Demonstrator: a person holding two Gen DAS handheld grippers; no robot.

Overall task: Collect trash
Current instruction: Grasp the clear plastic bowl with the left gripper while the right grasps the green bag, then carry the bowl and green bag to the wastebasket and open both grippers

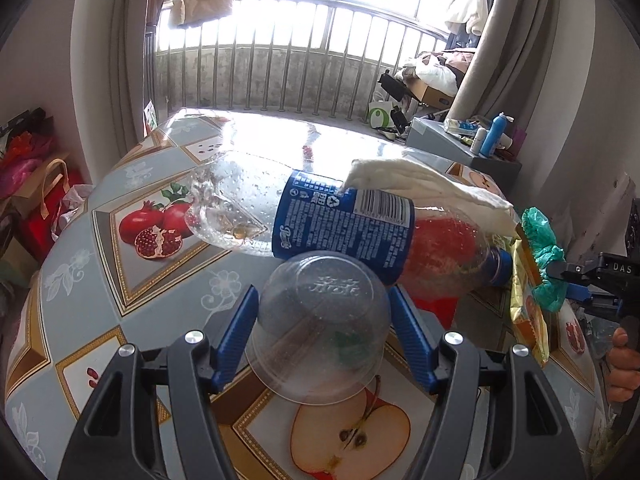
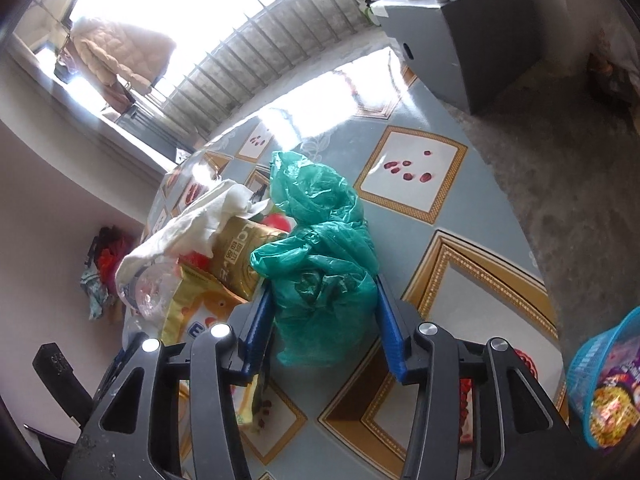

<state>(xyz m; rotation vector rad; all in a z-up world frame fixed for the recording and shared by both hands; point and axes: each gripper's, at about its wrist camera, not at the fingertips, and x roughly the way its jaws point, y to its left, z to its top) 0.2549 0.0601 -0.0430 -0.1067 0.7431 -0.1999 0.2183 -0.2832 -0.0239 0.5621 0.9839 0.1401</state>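
Note:
My left gripper (image 1: 322, 304) is shut on a clear plastic cup (image 1: 320, 328), held bottom-forward between the blue fingers (image 1: 236, 332) above the table. Just beyond it lies a clear plastic bottle with a blue label (image 1: 340, 220), with a white tissue (image 1: 432, 184) draped over it. My right gripper (image 2: 322, 300) is shut on a crumpled green plastic bag (image 2: 320, 256); it also shows in the left wrist view (image 1: 546, 256) at the right. Beside the bag lie a gold snack wrapper (image 2: 240, 256) and the tissue (image 2: 192, 224).
The table (image 1: 140, 280) has a grey fruit-print oilcloth. A blue basket with a noodle packet (image 2: 608, 384) sits at its right edge. A grey cabinet (image 2: 448, 36) with bottles stands beyond, bags (image 1: 36, 184) on the floor at left, a railing behind.

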